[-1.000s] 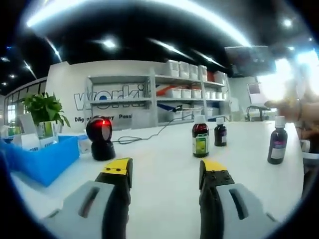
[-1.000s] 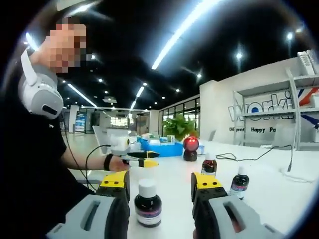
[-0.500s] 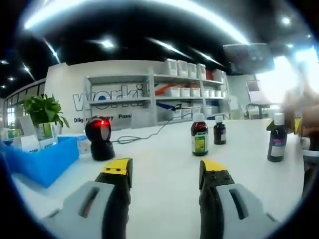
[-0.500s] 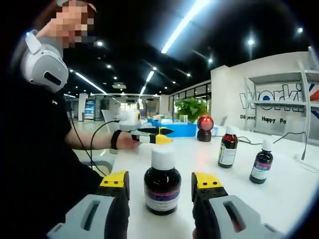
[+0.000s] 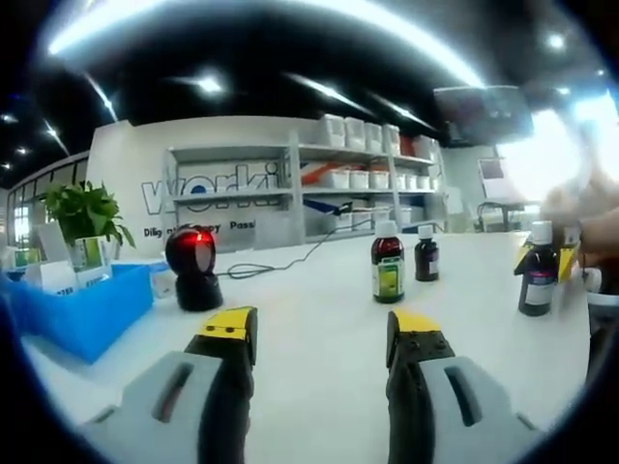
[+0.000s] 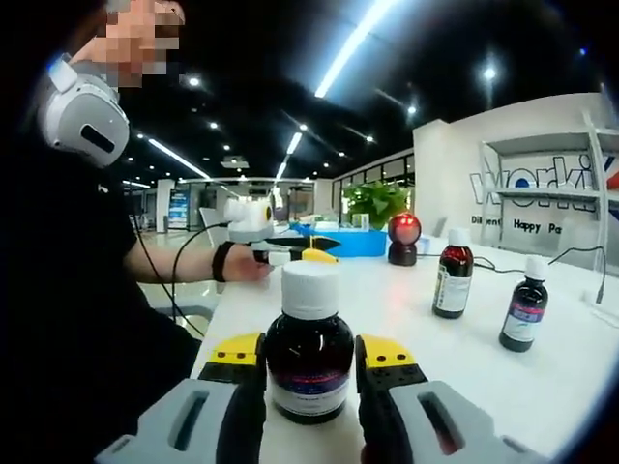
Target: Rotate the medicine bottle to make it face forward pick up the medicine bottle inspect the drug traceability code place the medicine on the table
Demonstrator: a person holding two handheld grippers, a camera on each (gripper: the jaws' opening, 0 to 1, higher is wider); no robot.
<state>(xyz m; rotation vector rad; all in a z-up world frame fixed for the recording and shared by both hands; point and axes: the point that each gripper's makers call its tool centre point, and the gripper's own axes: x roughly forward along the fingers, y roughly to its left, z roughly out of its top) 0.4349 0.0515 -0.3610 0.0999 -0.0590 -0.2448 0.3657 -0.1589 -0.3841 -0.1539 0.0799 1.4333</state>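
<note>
The right claw (image 6: 309,350) had its jaws hugging the bottle (image 6: 309,353) at lower centre, grip unconfirmed; the left claw (image 5: 319,333) gaped open, empty. Next: squeeze, then turn it forward.

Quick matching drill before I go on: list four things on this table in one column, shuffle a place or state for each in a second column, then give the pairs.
Things:
1. bottle with the purple label
2. barcode scanner
3. blue bin
4. bottle with the green label

Places or states:
A. red light glowing
B. between the right gripper jaws
C. at the table's left edge in the left gripper view, by a potted plant
D. standing free ahead of the left gripper

Pairs: 1-B, 2-A, 3-C, 4-D
</note>
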